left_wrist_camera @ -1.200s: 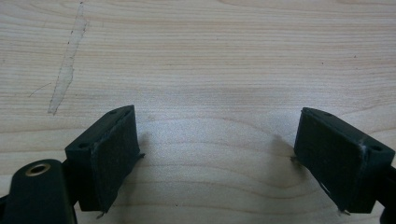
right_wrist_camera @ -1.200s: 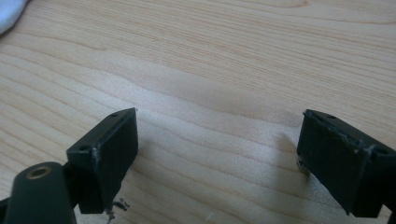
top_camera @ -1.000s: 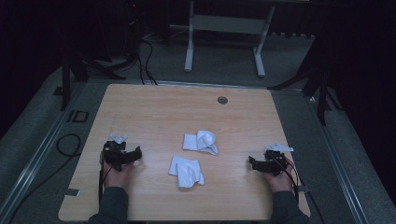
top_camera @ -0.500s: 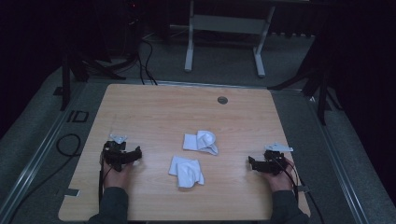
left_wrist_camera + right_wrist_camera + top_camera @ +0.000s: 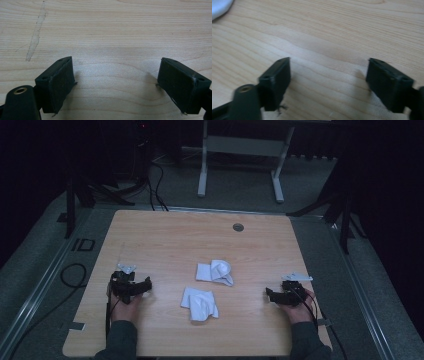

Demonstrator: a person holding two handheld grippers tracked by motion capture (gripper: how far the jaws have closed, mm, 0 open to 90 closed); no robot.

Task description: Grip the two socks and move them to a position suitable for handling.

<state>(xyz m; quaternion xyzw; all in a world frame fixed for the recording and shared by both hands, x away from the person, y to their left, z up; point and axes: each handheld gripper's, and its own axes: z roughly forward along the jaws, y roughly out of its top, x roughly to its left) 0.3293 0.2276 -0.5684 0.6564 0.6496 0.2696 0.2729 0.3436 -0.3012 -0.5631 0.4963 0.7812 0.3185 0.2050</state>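
Observation:
Two white crumpled cloths lie mid-table: one cloth point(image 5: 215, 271) farther back, the other cloth point(image 5: 200, 303) nearer the front edge. My left gripper point(image 5: 145, 285) rests low on the wood at the front left, held by a hand, jaws wide open with bare table between them point(image 5: 116, 85). My right gripper point(image 5: 270, 295) sits at the front right, also open and empty point(image 5: 328, 83), pointing toward the cloths. A white cloth edge point(image 5: 219, 7) shows at the top left corner of the right gripper view.
The wooden table point(image 5: 165, 240) has a round grommet point(image 5: 238, 227) near its far edge. A pale scuff point(image 5: 35, 37) marks the wood ahead of the left gripper. Beyond the table stand a white desk frame point(image 5: 240, 150), black stands and cables on grey carpet.
The right gripper has shifted slightly. The left gripper and both cloths stay where they were.

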